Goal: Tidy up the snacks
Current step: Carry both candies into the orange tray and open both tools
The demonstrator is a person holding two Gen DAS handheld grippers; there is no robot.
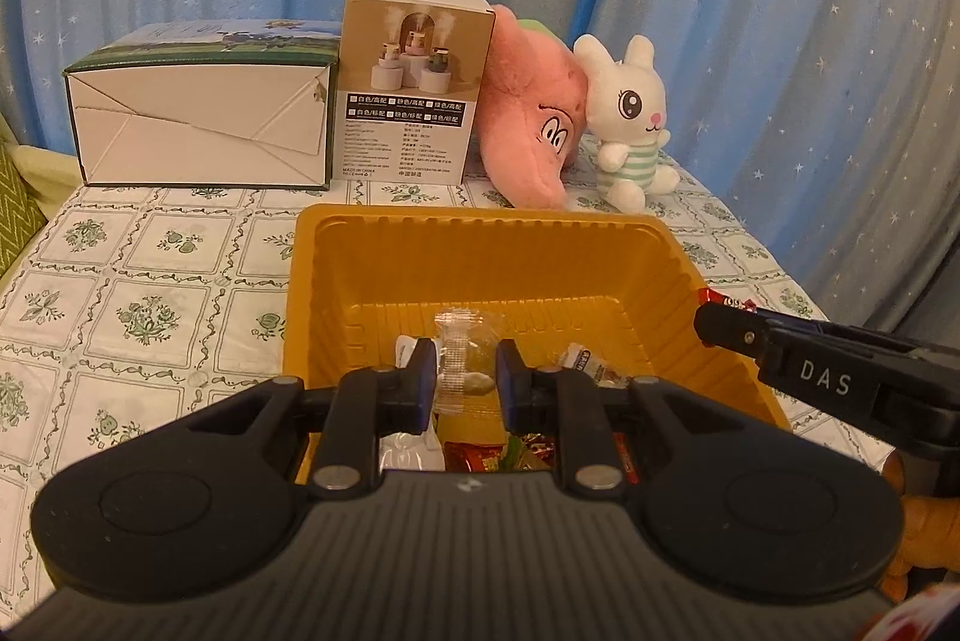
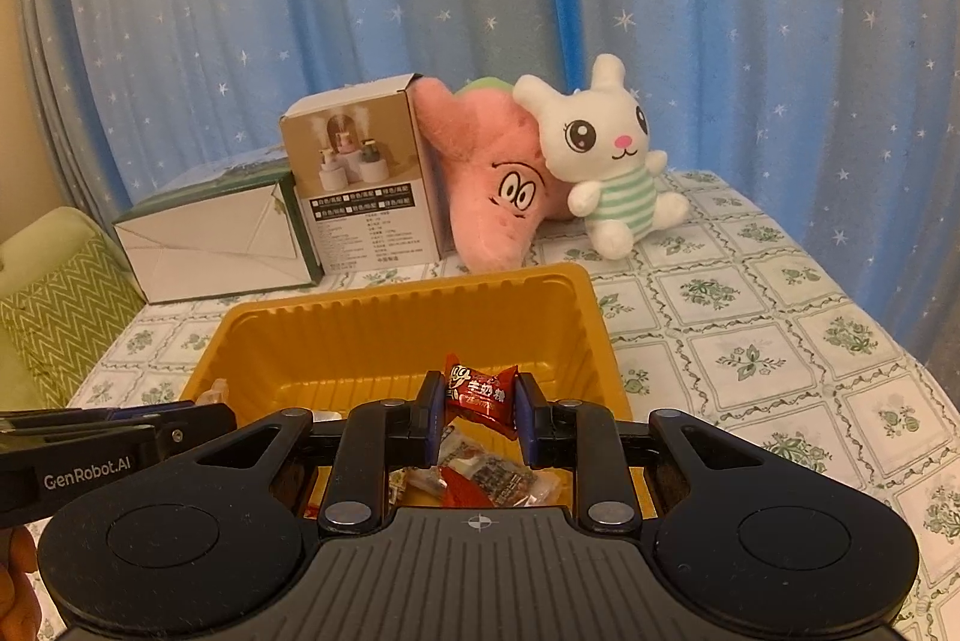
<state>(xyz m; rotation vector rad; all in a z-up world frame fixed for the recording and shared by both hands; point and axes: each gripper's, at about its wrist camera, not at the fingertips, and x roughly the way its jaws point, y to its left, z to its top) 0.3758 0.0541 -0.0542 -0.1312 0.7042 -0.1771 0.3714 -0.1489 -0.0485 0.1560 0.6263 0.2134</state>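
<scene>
A yellow plastic tray (image 1: 480, 245) (image 2: 384, 323) stands on the patterned tablecloth with several wrapped snacks lying at its near end. My left gripper (image 1: 465, 382) hangs over the tray, shut on a clear-wrapped snack (image 1: 461, 359). My right gripper (image 2: 480, 416) is above the tray too, shut on a red-wrapped candy (image 2: 480, 392). In the left wrist view the right gripper (image 1: 714, 320) reaches in from the right over the tray's rim, the red wrapper (image 1: 729, 300) showing at its tip. The left gripper's side shows at the left of the right wrist view.
Behind the tray stand a white and green carton (image 1: 204, 125), a humidifier box (image 1: 414, 89), a pink plush (image 1: 534, 125) and a white rabbit plush (image 1: 630, 125). Blue star-print curtains hang behind. A green cushion (image 2: 66, 305) lies left of the table.
</scene>
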